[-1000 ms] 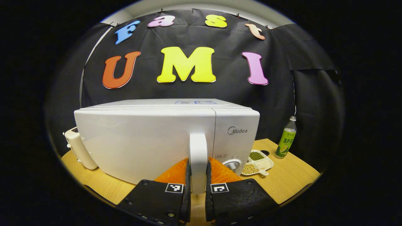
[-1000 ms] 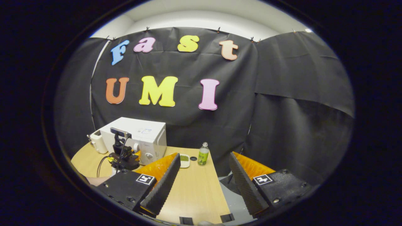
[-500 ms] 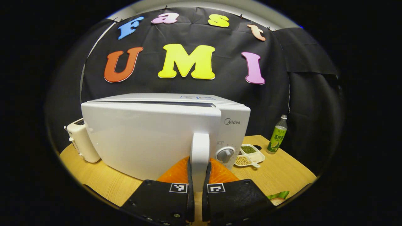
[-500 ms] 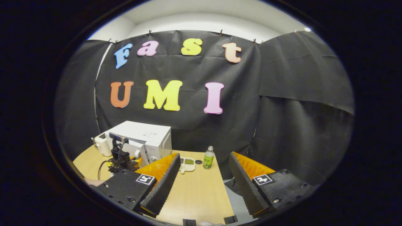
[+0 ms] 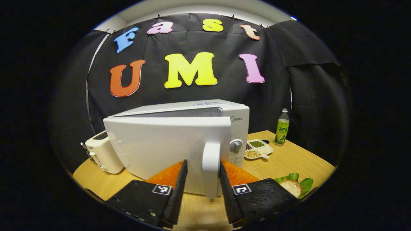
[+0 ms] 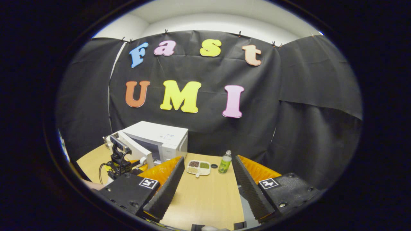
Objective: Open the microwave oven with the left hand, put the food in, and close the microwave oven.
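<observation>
The white microwave point(image 5: 179, 128) stands on the wooden table point(image 5: 298, 160) with its door point(image 5: 160, 147) swung partly out. My left gripper point(image 5: 203, 162) is open, its fingers spread to either side of the door's upright handle point(image 5: 211, 166), with a gap on the left side. The food, a bread piece on green leaves point(image 5: 293, 186), lies on the table at the lower right. In the right gripper view the microwave point(image 6: 160, 139) is far left with its door point(image 6: 136, 150) ajar. My right gripper point(image 6: 208, 158) is open and holds nothing above the table's near edge.
A cream toaster point(image 5: 102, 154) stands left of the microwave. Right of it are a divided dish of beans point(image 5: 258, 149), a small dark cap and a green bottle point(image 5: 282, 131). The same dish point(image 6: 199, 167) and bottle point(image 6: 224, 162) sit ahead of the right gripper.
The microwave door has swung further out with the handle. My left gripper, shut on the handle before, has now spread its fingers. The right gripper has turned slightly and stays open.
</observation>
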### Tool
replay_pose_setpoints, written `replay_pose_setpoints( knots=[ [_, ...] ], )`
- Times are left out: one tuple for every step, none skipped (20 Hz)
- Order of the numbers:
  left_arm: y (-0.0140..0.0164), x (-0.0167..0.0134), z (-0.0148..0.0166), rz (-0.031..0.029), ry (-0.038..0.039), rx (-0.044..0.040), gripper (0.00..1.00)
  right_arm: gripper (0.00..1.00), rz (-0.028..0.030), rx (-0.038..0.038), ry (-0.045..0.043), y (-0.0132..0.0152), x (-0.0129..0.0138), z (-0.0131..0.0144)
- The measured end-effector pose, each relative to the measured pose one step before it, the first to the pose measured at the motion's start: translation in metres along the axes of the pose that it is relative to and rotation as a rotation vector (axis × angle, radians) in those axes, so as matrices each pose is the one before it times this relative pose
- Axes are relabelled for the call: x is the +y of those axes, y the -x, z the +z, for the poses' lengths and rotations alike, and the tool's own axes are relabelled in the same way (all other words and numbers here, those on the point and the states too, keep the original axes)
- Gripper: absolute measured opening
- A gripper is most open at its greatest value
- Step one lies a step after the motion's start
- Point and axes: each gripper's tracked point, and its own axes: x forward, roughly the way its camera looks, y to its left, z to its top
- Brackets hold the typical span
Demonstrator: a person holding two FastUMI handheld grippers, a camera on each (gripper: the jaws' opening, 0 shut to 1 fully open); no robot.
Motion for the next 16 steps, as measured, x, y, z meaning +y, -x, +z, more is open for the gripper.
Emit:
replay_pose_setpoints(
  knots=[
    [0.00221, 0.00437, 0.00473, 0.00520, 0.01328, -0.00855, 0.63, 0.99, 0.00472, -0.00050, -0.00195, 0.00171, 0.00152, -0.00129],
    [0.00118, 0.00531, 0.00091, 0.00735, 0.01228, 0.00160, 0.71, 0.99, 0.00511, 0.00056, -0.00265, 0.00067, 0.00130, -0.00011],
    [0.00229, 0.00026, -0.00172, -0.01581, 0.01630, 0.01470, 0.83, 0.99, 0.00153, -0.00162, -0.00606, 0.00085, 0.00048, -0.00050],
    [0.00135, -0.00085, -0.00274, -0.00568, 0.00191, 0.00808, 0.98, 0.99, 0.00239, 0.00029, -0.00502, 0.00048, 0.00011, -0.00062],
    [0.00292, 0.00087, 0.00158, -0.00174, -0.00725, -0.00227, 0.98, 0.99, -0.00226, 0.00186, -0.00343, 0.00152, -0.00027, -0.00159],
    [0.00471, 0.00213, -0.00043, 0.00078, -0.01813, 0.00405, 0.98, 0.99, -0.00034, 0.00025, -0.00040, 0.00058, 0.00048, -0.00203],
    [0.00445, 0.00176, 0.00082, 0.00160, -0.01438, -0.00348, 0.98, 0.99, 0.00038, 0.00479, -0.00184, 0.00226, 0.00108, -0.00228],
    [0.00365, 0.00137, -0.00175, 0.00083, -0.00968, 0.00141, 0.98, 0.99, 0.00603, 0.00527, -0.00415, 0.00176, 0.00174, -0.00443],
    [0.00433, 0.00216, -0.00100, -0.00127, -0.00681, -0.00349, 0.98, 0.99, 0.00553, 0.00220, -0.00614, 0.00139, 0.00257, -0.00187],
    [0.00592, 0.00176, -0.00134, -0.00064, 0.00042, 0.00433, 0.97, 0.99, 0.00376, 0.00305, -0.00322, 0.00135, 0.00145, -0.00222],
    [0.00559, 0.00239, -0.00206, -0.00193, -0.00085, -0.00065, 0.96, 0.99, 0.00332, 0.00183, -0.00332, 0.00154, 0.00160, -0.00187],
    [0.00630, 0.00245, -0.00189, -0.00075, -0.00159, 0.00288, 0.96, 0.99, 0.00498, -0.00033, -0.00391, 0.00165, 0.00254, -0.00054],
    [0.00712, 0.00360, -0.00151, 0.00022, -0.00291, -0.00109, 0.96, 0.99, 0.00711, 0.00097, -0.00278, 0.00160, 0.00358, -0.00148],
    [0.00776, 0.00378, -0.00232, 0.00303, -0.00313, 0.00522, 0.96, 0.99, 0.00523, -0.00355, -0.00350, 0.00112, 0.00280, 0.00007],
    [0.00845, 0.00457, -0.00181, 0.00440, -0.00076, 0.00104, 0.96, 0.99, 0.00803, -0.00233, -0.00233, 0.00107, 0.00332, -0.00075],
    [0.00942, 0.00434, -0.00228, 0.00681, -0.00231, 0.00519, 0.96, 0.99, 0.00678, 0.00032, -0.00232, 0.00111, 0.00371, -0.00080]
  ],
)
